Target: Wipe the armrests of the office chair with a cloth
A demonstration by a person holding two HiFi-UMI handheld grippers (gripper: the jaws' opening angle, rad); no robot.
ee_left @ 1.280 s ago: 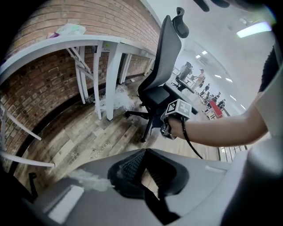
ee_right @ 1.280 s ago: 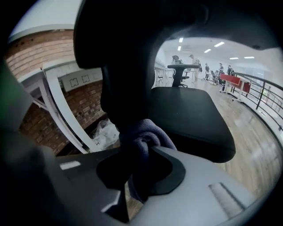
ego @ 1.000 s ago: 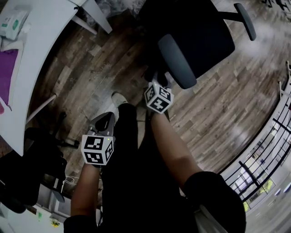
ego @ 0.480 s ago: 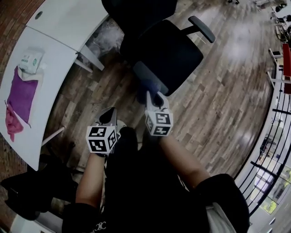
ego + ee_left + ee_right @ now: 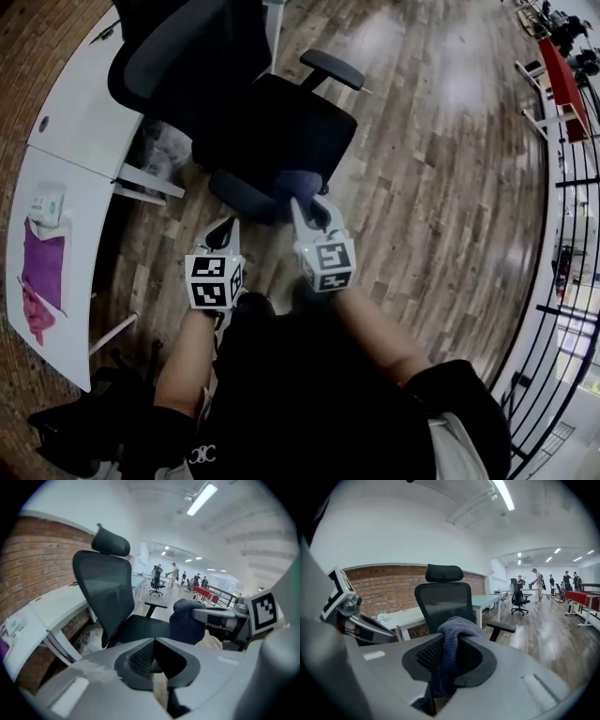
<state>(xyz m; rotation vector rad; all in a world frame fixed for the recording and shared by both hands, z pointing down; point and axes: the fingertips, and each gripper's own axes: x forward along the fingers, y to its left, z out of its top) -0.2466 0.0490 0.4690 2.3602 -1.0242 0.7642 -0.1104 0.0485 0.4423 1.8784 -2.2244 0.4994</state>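
Office chair (image 5: 281, 127) stands side-on to the person, backrest toward the worktop (image 5: 80, 141), armrests running left-right. Right hand-held gripper (image 5: 300, 208) pinches dark blue cloth (image 5: 296, 184) at near armrest (image 5: 242, 197). Left hand-held gripper (image 5: 228, 230) pressed together, empty.

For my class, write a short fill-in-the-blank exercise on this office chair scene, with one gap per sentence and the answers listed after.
1. The right gripper is shut on a dark ___.
2. The left gripper is shut and holds ___.
3. The office chair is ___ in colour.
4. The wall behind the desk is built of ___.

Missing words: cloth; nothing; black; brick.
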